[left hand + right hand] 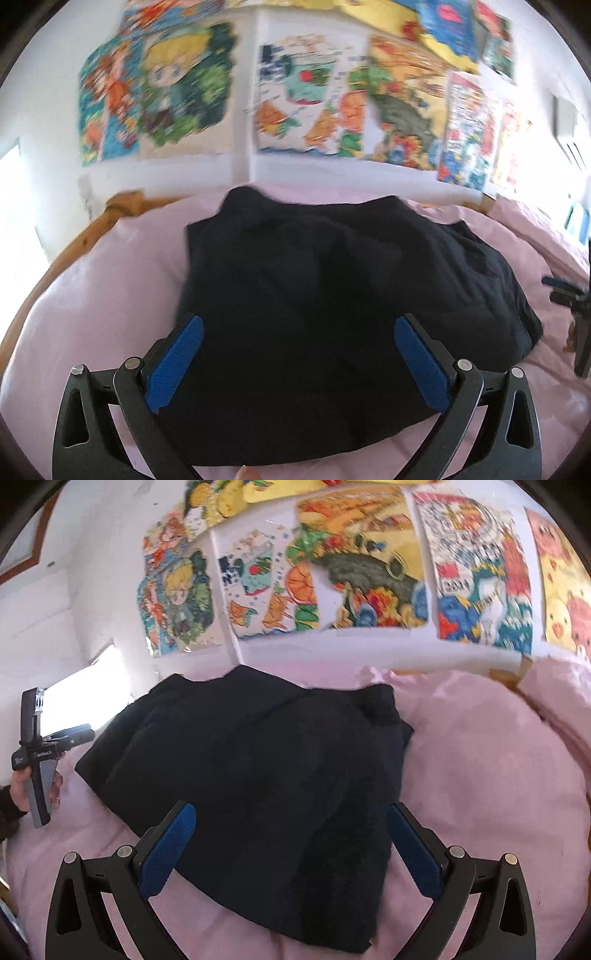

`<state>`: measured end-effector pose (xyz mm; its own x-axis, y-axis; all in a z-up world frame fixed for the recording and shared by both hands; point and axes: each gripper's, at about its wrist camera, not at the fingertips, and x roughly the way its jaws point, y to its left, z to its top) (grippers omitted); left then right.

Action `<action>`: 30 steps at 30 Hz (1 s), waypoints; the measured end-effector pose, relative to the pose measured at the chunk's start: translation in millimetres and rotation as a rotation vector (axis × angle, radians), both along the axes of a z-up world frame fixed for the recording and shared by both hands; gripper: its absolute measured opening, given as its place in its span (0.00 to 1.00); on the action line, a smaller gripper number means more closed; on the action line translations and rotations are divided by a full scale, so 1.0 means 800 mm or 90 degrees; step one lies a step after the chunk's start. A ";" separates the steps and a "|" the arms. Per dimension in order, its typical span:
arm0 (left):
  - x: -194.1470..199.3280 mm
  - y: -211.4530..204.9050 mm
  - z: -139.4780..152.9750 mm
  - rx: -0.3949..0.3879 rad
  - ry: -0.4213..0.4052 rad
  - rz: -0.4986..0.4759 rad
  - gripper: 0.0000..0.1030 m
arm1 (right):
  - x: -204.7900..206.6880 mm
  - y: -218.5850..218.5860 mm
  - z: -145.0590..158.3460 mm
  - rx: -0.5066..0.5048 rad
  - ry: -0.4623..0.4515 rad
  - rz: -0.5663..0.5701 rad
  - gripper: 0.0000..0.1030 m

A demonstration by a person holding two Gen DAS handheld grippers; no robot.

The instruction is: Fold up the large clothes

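Note:
A large dark navy garment [332, 295] lies bunched in a loose folded heap on a pink bed sheet [92, 295]. My left gripper [299, 339] is open and empty, its blue pads [177, 362] spread over the garment's near edge. In the right wrist view the same garment [258, 794] lies ahead, and my right gripper [291, 827] is open and empty above its near right part. The left gripper's body, held in a hand, shows at the left of the right wrist view [37, 753]. The right gripper's body shows at the right edge of the left wrist view [572, 306].
A wooden bed frame [122, 206] curves along the far left. A white wall with several colourful posters [306, 96] stands behind the bed. A pink pillow [554, 686] lies at the far right. A bright window [85, 694] is on the left.

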<state>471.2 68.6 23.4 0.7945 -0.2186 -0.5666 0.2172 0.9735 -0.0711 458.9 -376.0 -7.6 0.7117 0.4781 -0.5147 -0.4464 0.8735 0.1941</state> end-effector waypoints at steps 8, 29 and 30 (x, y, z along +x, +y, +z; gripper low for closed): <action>0.017 0.050 -0.014 -0.018 0.083 0.002 0.99 | 0.020 -0.012 -0.024 -0.032 0.052 -0.022 1.00; 0.099 0.096 -0.057 -0.061 0.241 -0.095 0.99 | 0.116 -0.063 -0.087 0.176 0.254 0.053 1.00; 0.104 0.098 -0.059 -0.057 0.254 -0.105 0.99 | 0.120 -0.062 -0.089 0.183 0.260 0.059 1.00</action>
